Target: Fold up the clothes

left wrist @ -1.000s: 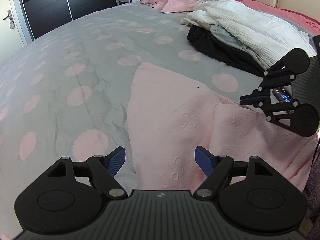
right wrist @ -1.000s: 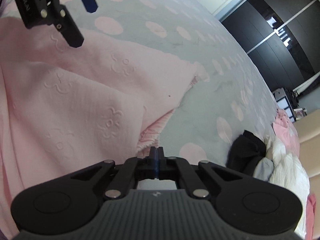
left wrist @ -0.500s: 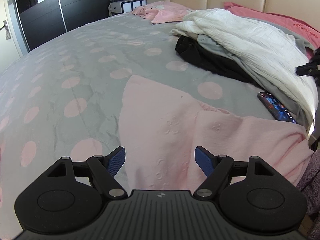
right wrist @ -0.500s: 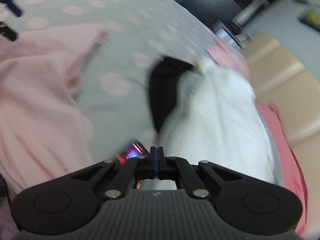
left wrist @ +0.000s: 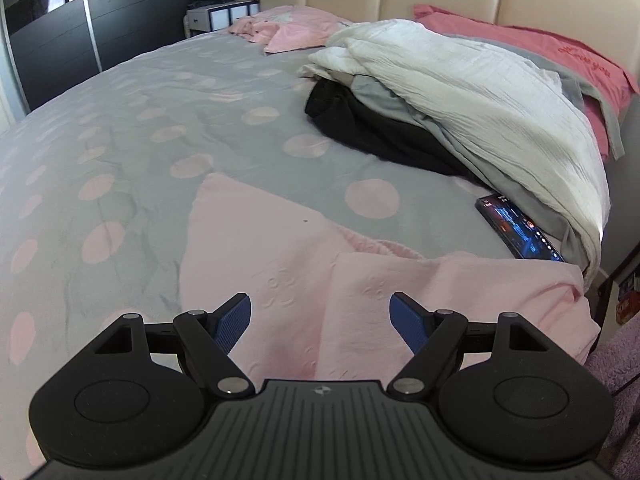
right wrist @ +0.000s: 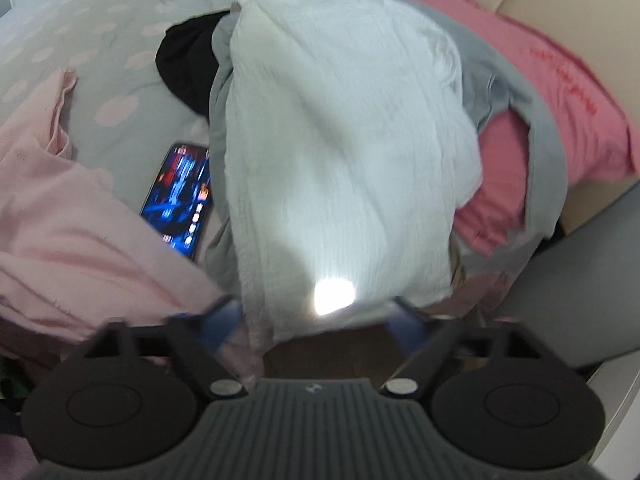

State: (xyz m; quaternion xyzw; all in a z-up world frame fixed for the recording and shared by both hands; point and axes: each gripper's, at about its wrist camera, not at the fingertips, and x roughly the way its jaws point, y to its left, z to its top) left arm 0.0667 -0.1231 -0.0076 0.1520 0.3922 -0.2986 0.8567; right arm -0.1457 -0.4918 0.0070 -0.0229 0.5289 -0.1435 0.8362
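Fetching the next garment looks like the step in hand: the right gripper (right wrist: 316, 316), jaws just parted and empty, hangs over the near end of the white garment (right wrist: 344, 136) heaped on grey and black clothes; best pinch one edge only. Left gripper (left wrist: 320, 320) waits released above the folded pink garment (left wrist: 280, 264). Only the right view shows the phone (right wrist: 180, 196) whole, tucked against the pile.
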